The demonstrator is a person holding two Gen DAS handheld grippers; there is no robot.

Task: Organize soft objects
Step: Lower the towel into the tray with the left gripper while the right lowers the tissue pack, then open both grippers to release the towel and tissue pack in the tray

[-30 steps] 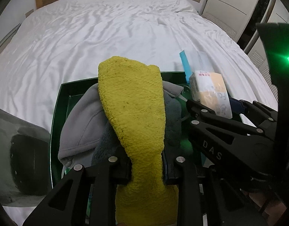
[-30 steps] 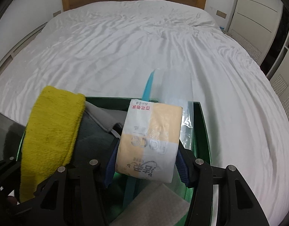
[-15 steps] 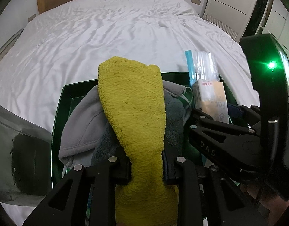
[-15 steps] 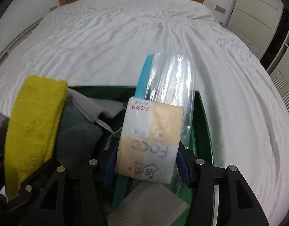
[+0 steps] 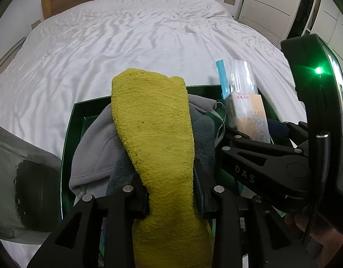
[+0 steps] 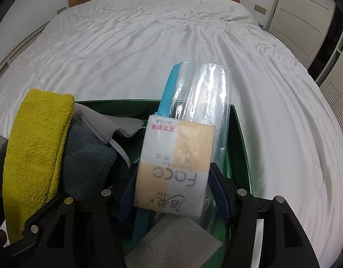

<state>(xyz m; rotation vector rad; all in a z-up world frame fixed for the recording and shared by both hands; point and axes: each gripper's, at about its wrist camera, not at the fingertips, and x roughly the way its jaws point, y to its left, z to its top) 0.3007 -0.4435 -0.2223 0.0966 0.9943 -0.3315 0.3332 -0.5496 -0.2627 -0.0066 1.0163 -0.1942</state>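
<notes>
Over the green bin (image 5: 70,134) at the foot of the white bed (image 5: 126,44), both grippers are working at once. Left gripper (image 5: 171,192) is pinching the yellow towel (image 5: 153,129) tight between its fingers, the cloth bulging above and below the pinch and draping over the grey fleece (image 5: 93,143) and the darker grey cloth (image 6: 86,156) piled in the bin's left half. Right gripper (image 6: 171,185) is clamping the tissue pack (image 6: 176,167) around its lower part, blue pads pressing both sides, with a clear plastic bag with a blue strip (image 6: 200,93) standing just behind it against the bin's right wall. A white textured cloth (image 6: 173,243) is lying below the pack, near the bin's front.

Judging by this, the placing step is under way: both items are being set into the bin. Next comes lowering each one until it is resting on something, then easing the jaws apart without dragging neighbours out.

Compared with a second ago, the tissue pack is sitting lower and deeper in the bin, the plastic bag is standing taller behind it, and the right gripper's body is crowding further into the left camera's view. The towel is hardly shifting at all.
</notes>
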